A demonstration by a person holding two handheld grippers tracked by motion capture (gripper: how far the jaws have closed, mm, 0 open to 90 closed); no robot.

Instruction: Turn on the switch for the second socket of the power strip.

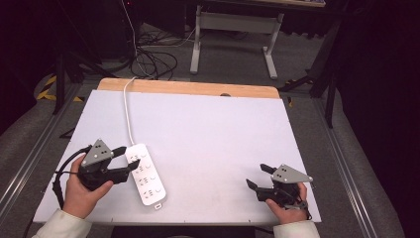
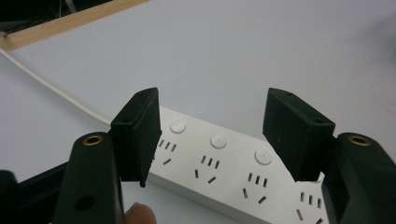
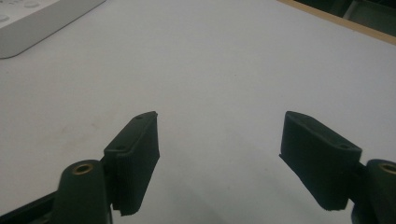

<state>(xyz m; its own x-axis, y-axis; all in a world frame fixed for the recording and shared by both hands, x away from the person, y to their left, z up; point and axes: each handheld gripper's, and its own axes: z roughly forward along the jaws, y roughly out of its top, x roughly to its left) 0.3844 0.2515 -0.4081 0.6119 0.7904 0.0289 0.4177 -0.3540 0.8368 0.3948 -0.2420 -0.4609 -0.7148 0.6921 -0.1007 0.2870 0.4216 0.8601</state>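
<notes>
Left gripper (image 1: 128, 158) hangs spread beside the power strip (image 1: 146, 173).

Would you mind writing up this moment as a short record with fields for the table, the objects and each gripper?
surface: white table with a wooden strip along its far edge
object: white power strip, lying flat at the near left, sockets up
cable: white cord running from the strip to the far edge
left gripper: open, jaws either side of the strip's far end, not closed on it
right gripper: open, over bare table at the near right
</notes>
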